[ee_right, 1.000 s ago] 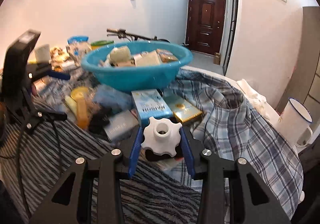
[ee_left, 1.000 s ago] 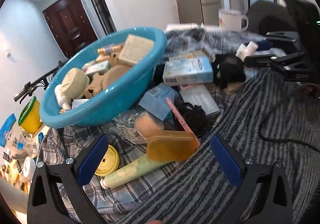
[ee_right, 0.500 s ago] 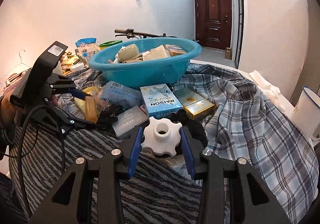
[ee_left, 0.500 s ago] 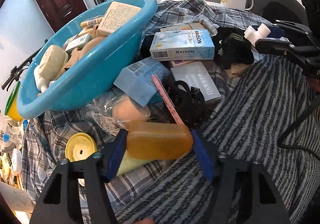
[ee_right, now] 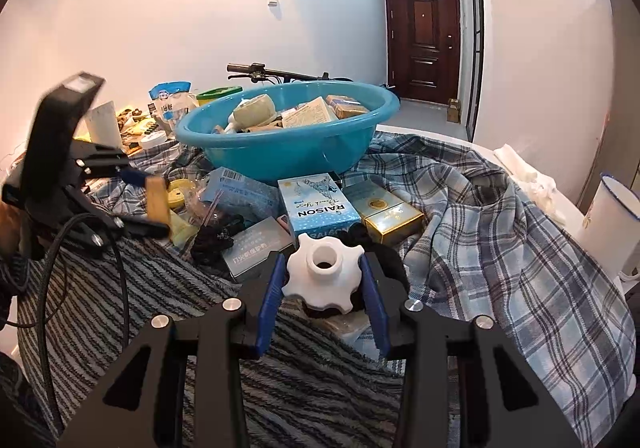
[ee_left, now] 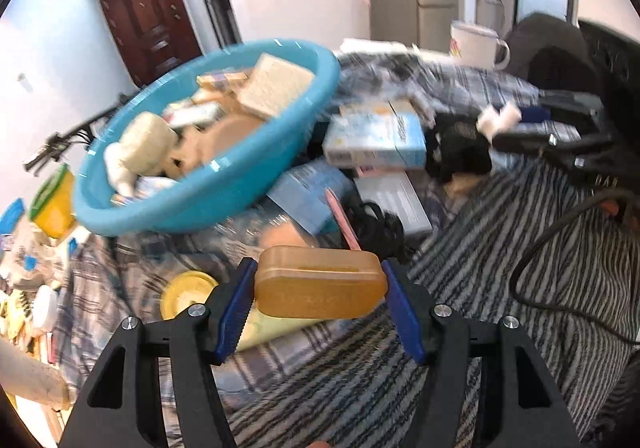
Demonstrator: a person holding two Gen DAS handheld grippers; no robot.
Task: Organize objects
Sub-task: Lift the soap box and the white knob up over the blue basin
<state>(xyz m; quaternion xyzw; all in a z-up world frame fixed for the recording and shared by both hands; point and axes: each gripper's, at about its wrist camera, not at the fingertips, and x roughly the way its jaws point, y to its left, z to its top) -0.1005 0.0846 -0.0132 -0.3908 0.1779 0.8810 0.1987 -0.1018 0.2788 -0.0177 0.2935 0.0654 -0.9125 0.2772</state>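
Both claws loaded. Left gripper (ee_left: 318, 298) is clamped on the amber case (ee_left: 320, 282), one blue pad on each short end, case lying crosswise and lifted clear of the clutter. Under it sit a yellow lid (ee_left: 184, 294) and a pale tube (ee_left: 276, 326) on the plaid cloth (ee_right: 500, 232). Right gripper (ee_right: 323, 288) is clamped on the white knob (ee_right: 324, 274), hole facing up, held above the striped blanket (ee_right: 304, 400) just in front of the blue Raison box (ee_right: 318, 209).

Step in hand, as I read it: carry phase. Both items picked, neither dropped off yet. Blue basin (ee_right: 288, 143) is the obvious target; it sits beyond the boxes and is already well filled with packets and soap-like bits.

Next move calls for lifting the case over the basin rim, which stands higher than the pile, then opening over a free patch inside. The left view is smeared, so exact clearance to the rim is hard to judge. Risk: the case is gripped only at its ends and could pivot or slip on a fast swing. The knob should follow once the left claw is clear.
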